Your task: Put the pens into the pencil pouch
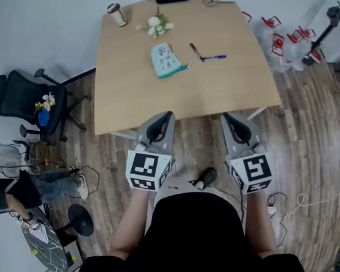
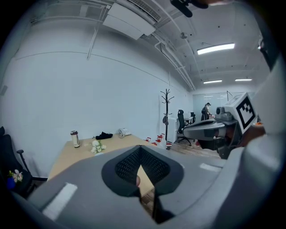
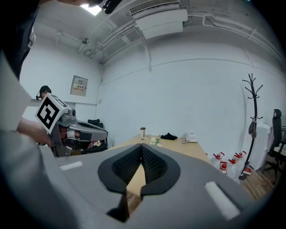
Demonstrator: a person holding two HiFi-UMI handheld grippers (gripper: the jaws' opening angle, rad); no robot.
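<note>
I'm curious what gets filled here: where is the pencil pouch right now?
In the head view, the pouch lies on the table, just left of the two pens and below the white flowers.

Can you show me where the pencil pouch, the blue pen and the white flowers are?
pencil pouch [image 1: 164,59], head view, middle of its pale front
blue pen [image 1: 215,57], head view, middle of its barrel
white flowers [image 1: 157,25], head view, on the blossoms

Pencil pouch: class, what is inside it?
The pouch lies on the table; its inside is hidden. A blue pen and a dark pen lie outside, beside it.
</note>
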